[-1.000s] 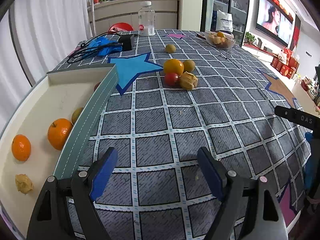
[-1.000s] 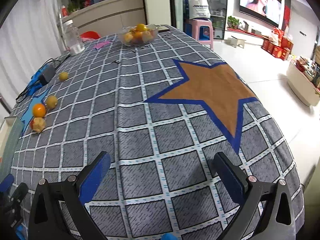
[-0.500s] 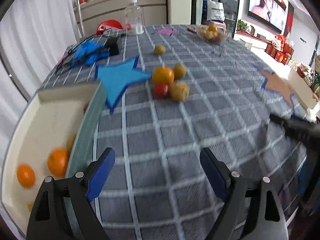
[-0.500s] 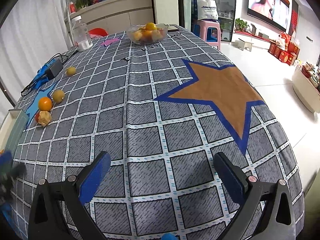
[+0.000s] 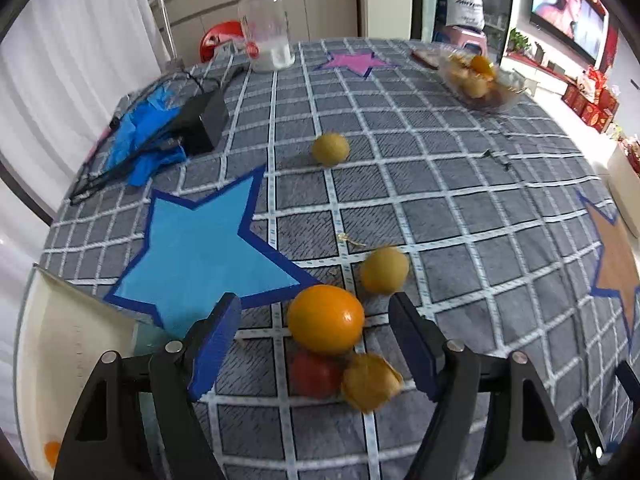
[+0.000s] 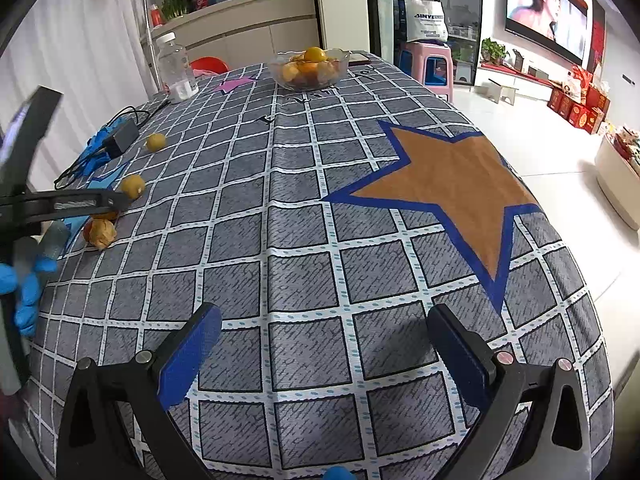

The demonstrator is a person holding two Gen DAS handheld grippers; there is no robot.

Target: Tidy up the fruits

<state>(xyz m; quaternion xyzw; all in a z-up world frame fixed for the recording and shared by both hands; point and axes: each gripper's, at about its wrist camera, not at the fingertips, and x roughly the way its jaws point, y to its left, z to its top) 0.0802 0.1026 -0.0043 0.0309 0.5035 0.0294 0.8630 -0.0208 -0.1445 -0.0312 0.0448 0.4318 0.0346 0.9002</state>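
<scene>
An orange (image 5: 325, 319) sits on the grid-patterned tablecloth (image 5: 460, 208) of the worktop, directly between the spread blue pads of the left gripper (image 5: 316, 340), whose jaws are wide apart and touching nothing. Just below the orange, pressed against it, lie a small red tomato (image 5: 314, 374) and a papery-husked physalis (image 5: 371, 381), these two side by side. A yellowish round fruit (image 5: 385, 270) rests just beyond the orange to its right, and another like it (image 5: 330, 149) lies well apart farther up the cloth. At the lower left edge of the left wrist view stands a cream tray (image 5: 60, 344) with a pale green wall; a small orange fruit (image 5: 52, 451) shows in its near corner. A light blue star (image 5: 200, 256) is printed on the cloth beside the tray. Farther off are a black power adapter (image 5: 204, 120) on a blue cloth (image 5: 140, 136), a clear plastic bottle (image 5: 266, 28), and a glass bowl of fruit (image 5: 478, 80).

The right gripper (image 6: 324, 354) hovers over bare cloth near a brown star (image 6: 448, 176), its jaws open and empty, well apart from the fruit cluster at the left.
</scene>
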